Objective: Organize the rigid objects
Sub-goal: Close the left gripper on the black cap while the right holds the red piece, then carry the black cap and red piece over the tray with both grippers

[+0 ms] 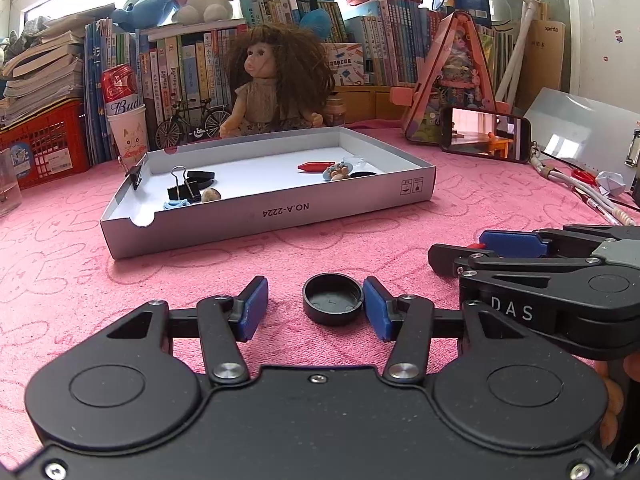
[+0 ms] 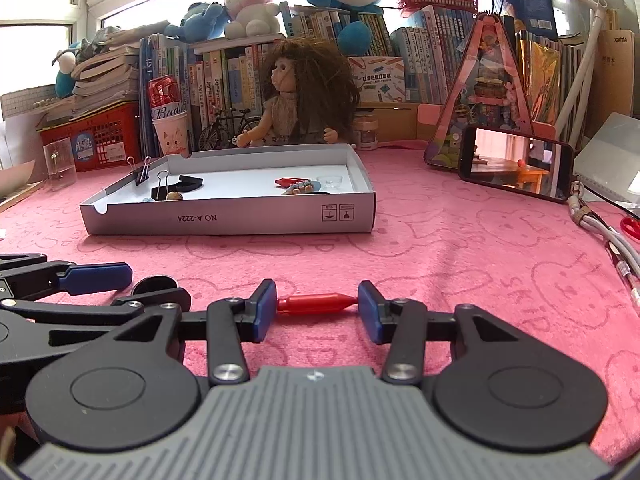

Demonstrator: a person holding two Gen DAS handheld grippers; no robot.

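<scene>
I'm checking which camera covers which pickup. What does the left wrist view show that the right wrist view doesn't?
Only the left wrist view shows the left gripper open around the black cap's hollow inside.

Only the right wrist view shows the right gripper with the red crayon spanning its pads, one end against each.

Both show the white tray holding binder clips and a second crayon.
</scene>
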